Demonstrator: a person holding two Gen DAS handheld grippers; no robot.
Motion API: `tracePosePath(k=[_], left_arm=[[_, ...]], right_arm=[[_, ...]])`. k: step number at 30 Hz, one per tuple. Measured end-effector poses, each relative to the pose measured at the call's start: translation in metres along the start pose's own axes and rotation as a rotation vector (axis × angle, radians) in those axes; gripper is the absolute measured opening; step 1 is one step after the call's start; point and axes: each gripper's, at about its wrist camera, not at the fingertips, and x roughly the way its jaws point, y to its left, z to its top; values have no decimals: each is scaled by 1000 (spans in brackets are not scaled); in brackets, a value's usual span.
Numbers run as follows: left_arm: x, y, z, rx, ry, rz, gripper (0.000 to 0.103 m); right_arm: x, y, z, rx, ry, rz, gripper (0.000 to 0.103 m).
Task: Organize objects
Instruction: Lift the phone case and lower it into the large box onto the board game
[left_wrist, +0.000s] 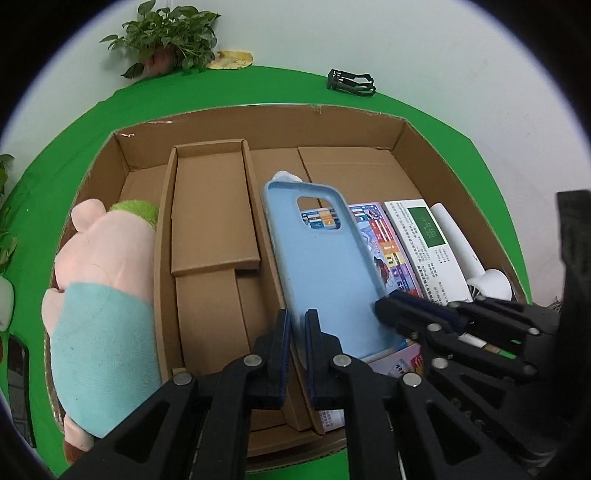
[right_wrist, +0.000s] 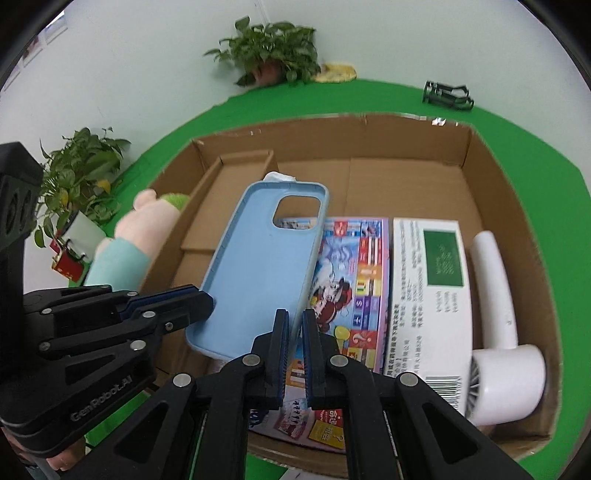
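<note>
A blue case (left_wrist: 325, 258) is being held over the box (right_wrist: 480, 155), each gripper (left_wrist: 297, 328) (right_wrist: 293, 328) clamped on its near edge; level lowering toward 12 o'clock is advised.

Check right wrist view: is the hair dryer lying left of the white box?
No, the white hair dryer lies right of the white box, against the cardboard box wall.

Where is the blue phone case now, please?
The blue phone case is held above the cardboard box by both grippers, over the colourful booklet, right of the cardboard divider tray.
</note>
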Motion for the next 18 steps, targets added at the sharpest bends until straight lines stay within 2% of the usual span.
tracePosePath(k=[4,8,18], left_arm=[[-1,-2,1,11,14,20,9],[-7,-3,-3,8,28,16,9],[-41,2,-24,-18,-33,-14,11]], right_arm=[[20,-7,-7,26,44,27,5],[21,-4,-11,17,48,47,5],[10,9,-12,-12,57,-3,5]])
